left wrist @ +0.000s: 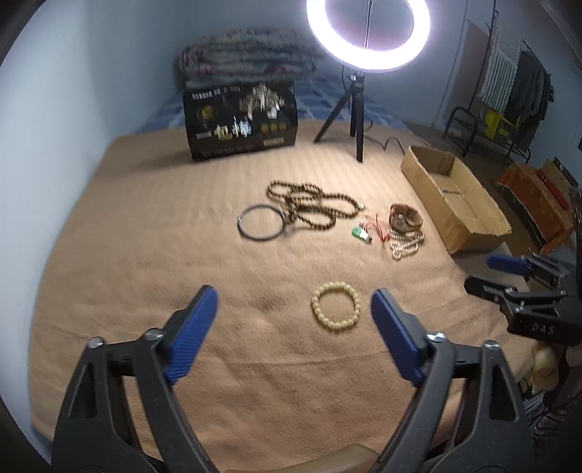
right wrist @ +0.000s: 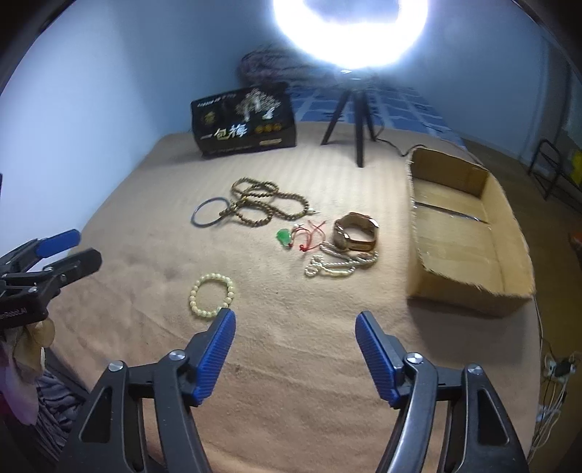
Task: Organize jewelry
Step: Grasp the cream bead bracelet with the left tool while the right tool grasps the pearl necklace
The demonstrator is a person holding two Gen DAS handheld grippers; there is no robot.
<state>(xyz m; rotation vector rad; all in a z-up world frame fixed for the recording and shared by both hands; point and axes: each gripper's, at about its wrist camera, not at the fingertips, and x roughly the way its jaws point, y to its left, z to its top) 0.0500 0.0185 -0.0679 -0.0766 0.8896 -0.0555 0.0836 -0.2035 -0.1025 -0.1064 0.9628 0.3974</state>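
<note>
a home bedroom set up for filming: a bed (left wrist: 109, 254) under a tan blanket, a folded quilt (left wrist: 247, 58) against the blue wall, clothes (left wrist: 523, 87) hanging on a rack, and a ring light (left wrist: 367, 32) on a tripod.

Blue walls (left wrist: 109, 72), ring light (left wrist: 367, 32), clothes rack (left wrist: 516, 83)

Twin wrist views (overlapping) over blanket (left wrist: 145, 254)
</note>
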